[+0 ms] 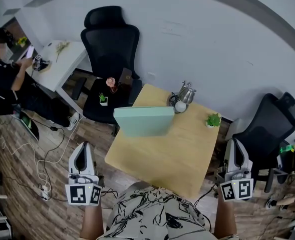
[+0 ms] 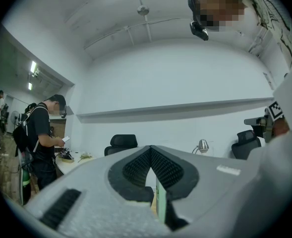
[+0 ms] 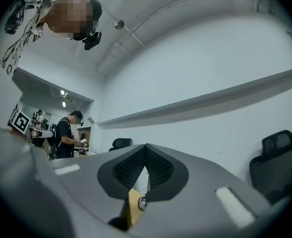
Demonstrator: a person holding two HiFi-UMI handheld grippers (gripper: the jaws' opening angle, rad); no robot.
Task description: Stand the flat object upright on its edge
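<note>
A mint-green flat object stands upright on its long edge on the wooden table, toward the table's far left. My left gripper hangs left of the table, off its near corner, jaws shut and empty. On the other side, my right gripper hovers off the table's right edge, also shut with nothing in it. In the left gripper view the shut tips point level, and a sliver of the green object shows below them. The right gripper view has shut tips above a strip of table.
A metal desk lamp and a small potted plant stand at the table's far edge. A black office chair with small plants on its seat is behind, another chair to the right. A person stands at a left desk; cables cross the floor.
</note>
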